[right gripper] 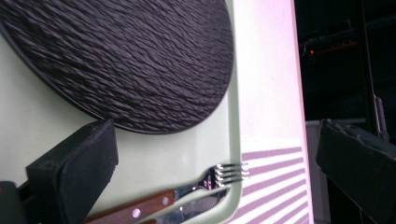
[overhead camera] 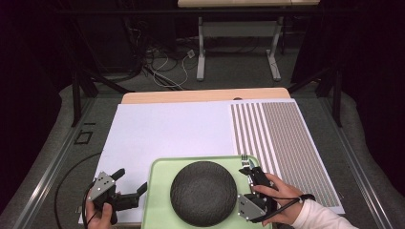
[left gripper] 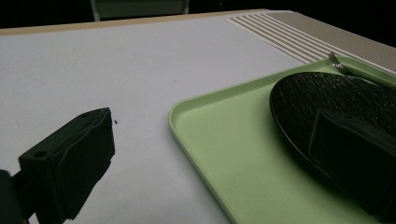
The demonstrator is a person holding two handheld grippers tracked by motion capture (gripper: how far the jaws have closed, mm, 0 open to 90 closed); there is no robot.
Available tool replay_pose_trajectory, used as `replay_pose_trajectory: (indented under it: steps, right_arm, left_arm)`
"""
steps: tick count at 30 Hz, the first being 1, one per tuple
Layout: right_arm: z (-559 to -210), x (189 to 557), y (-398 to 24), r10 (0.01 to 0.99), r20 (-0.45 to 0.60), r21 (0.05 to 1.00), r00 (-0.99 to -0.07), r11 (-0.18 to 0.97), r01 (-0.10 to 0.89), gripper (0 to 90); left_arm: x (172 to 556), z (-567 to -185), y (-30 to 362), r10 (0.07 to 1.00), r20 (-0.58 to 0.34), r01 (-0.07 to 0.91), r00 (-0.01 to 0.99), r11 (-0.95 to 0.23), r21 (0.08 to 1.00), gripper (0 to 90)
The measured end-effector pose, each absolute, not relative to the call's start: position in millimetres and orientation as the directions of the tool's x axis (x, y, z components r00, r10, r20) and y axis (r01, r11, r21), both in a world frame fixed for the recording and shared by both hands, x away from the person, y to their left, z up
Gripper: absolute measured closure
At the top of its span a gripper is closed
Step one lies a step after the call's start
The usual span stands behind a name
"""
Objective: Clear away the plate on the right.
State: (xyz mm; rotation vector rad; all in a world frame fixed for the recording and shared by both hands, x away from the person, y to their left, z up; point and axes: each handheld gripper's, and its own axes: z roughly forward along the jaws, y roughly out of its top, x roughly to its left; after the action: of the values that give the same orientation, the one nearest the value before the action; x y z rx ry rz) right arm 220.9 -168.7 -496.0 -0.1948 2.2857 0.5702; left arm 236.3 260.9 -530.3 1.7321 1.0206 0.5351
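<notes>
A round black textured plate sits on a pale green tray at the near edge of the table. To the right of the plate lies a fork with a wooden handle, its tines over the tray's far rim. My right gripper hovers above the fork, open wide, its pads clear of the fork. My left gripper stands open at the tray's left edge, empty.
A white mat covers the table, with a striped section on its right. A second metal piece, perhaps a knife, lies beside the fork. Another table's legs and floor cables stand beyond the far edge.
</notes>
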Motion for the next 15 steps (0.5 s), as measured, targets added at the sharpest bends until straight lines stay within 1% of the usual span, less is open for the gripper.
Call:
replay_pose_trajectory:
  steps: [4, 7, 8, 15]
  right_arm:
    - [-494.1, 226.4, -173.1, 0.070, -0.711, 0.351, -0.700, 0.898, -0.267, 0.0]
    - [-493.1, 232.7, -178.2, 0.131, -0.702, 0.386, -0.700, 0.896, -0.219, 0.0]
    - [-492.0, 235.4, -181.1, 0.165, -0.691, 0.405, -0.704, 0.895, -0.188, 0.0]
    - [-489.0, 252.4, -198.9, 0.299, -0.650, 0.474, -0.698, 0.878, -0.066, 0.0]
  left_arm:
    - [236.3, -530.3, 260.8, 0.832, -0.109, 0.383, 0.544, -0.131, 0.914, 0.4]
    - [236.3, -530.3, 260.9, 0.832, -0.109, 0.383, 0.544, -0.130, 0.915, 0.4]
    - [236.3, -530.3, 261.0, 0.832, -0.108, 0.383, 0.544, -0.131, 0.914, 0.4]
    - [236.4, -530.3, 261.0, 0.832, -0.108, 0.383, 0.544, -0.131, 0.914, 0.4]
